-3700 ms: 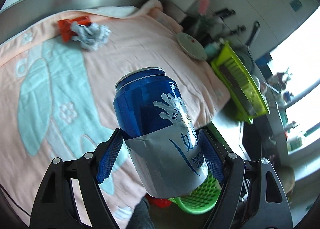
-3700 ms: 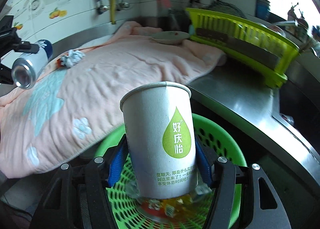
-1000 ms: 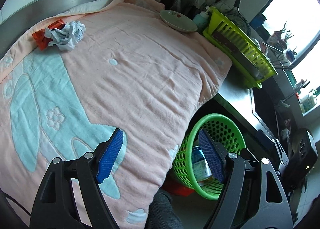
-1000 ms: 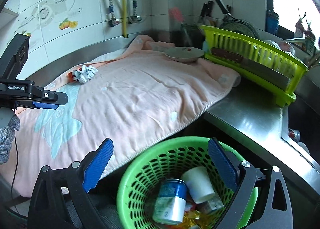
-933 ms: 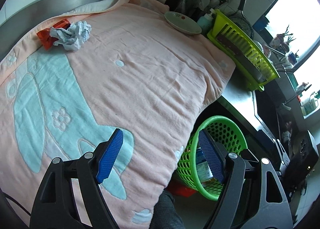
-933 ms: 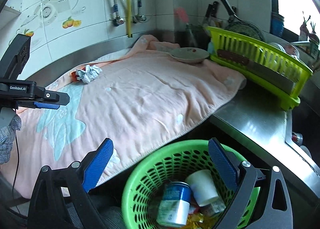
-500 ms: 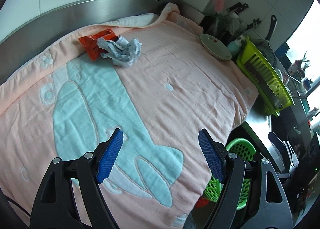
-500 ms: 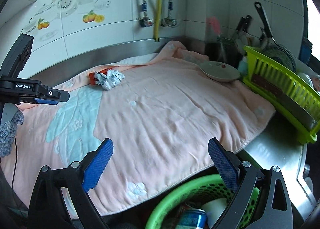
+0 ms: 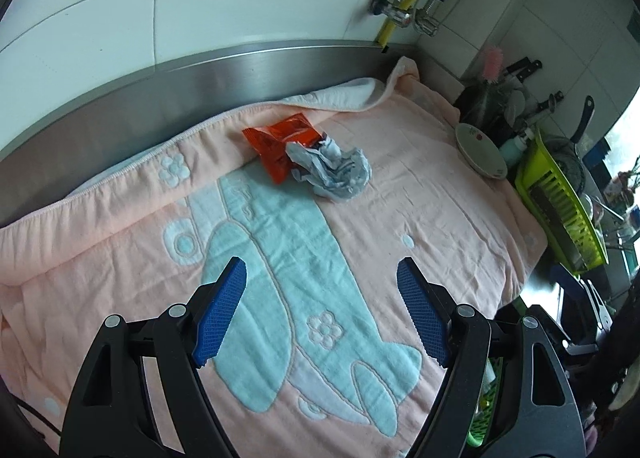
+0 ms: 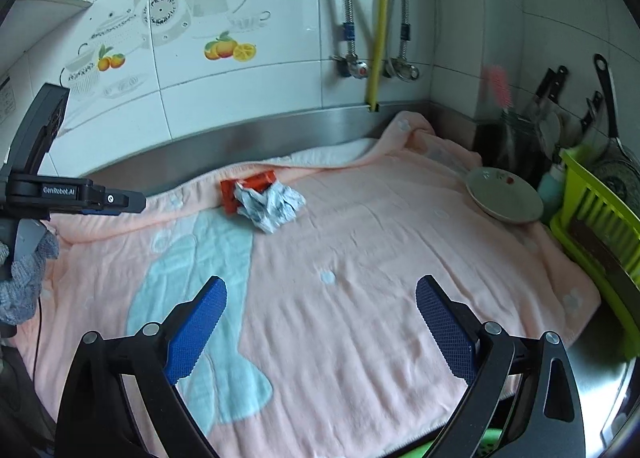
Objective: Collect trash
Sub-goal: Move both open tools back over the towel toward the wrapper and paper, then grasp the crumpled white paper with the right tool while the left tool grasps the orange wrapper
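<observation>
A steel counter (image 10: 592, 382) is covered by a pink towel (image 9: 420, 194) with a pale blue motif. An orange wrapper (image 9: 280, 138) and a crumpled paper wad (image 9: 336, 170), touching, are seen near the towel's back edge. A plate (image 10: 504, 200) is seen at its far corner.

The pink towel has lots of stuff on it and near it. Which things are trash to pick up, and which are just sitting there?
Trash to collect:
- orange wrapper
- crumpled paper, touching the wrapper

Just sitting there:
- plate
- yellow-green dish rack
- pink towel
</observation>
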Demonstrator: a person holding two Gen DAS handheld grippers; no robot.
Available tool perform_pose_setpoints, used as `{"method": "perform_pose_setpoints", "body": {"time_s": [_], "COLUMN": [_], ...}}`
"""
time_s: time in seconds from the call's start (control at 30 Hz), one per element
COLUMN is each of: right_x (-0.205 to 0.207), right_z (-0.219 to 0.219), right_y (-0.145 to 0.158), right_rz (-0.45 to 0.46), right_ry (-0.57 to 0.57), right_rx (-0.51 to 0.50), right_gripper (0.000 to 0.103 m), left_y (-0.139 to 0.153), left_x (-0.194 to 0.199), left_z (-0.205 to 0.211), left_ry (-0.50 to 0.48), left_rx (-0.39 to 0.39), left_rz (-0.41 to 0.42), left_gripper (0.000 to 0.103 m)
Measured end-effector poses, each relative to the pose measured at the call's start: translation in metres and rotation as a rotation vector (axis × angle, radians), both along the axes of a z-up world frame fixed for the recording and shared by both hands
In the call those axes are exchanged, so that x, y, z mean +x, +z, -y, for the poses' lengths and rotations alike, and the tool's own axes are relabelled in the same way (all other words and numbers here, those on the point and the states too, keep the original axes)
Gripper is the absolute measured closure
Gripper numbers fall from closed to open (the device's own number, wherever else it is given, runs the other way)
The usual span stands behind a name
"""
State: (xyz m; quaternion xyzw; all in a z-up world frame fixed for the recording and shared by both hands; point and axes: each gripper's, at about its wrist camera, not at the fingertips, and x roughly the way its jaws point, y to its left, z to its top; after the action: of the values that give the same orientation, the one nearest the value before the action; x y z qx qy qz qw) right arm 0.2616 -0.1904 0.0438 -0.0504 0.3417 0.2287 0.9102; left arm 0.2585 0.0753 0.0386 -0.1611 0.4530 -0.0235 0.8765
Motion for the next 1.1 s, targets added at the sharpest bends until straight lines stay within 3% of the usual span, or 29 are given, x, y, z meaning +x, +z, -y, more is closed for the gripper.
{"method": "perform_pose_setpoints", "body": {"time_s": [0.17,0.33,1.1], "right_x": [0.029,0.058,0.169], "right_z": [-0.029,-0.063,-0.163], "right_y": [0.003,-0.016,-0.115], "right_rz": [-0.008,-0.038,-0.151], "right_ry": [0.052,0.111,0.140], "right_rx": [0.000,-0.024,-0.103], "right_gripper": [0.010,0.010,0.011], "left_y": [0.009,0.010,-0.043], "left_x": [0.014,0.030,0.094], "left_z": [-0.023,-0.039,-0.081], "left_ry": [0.042,0.066,0.117], "left_rx": [0.012,0.027,-0.057], "left_rz": [0.006,0.002,-0.053], "left_gripper": [0.026,0.026,0.026]}}
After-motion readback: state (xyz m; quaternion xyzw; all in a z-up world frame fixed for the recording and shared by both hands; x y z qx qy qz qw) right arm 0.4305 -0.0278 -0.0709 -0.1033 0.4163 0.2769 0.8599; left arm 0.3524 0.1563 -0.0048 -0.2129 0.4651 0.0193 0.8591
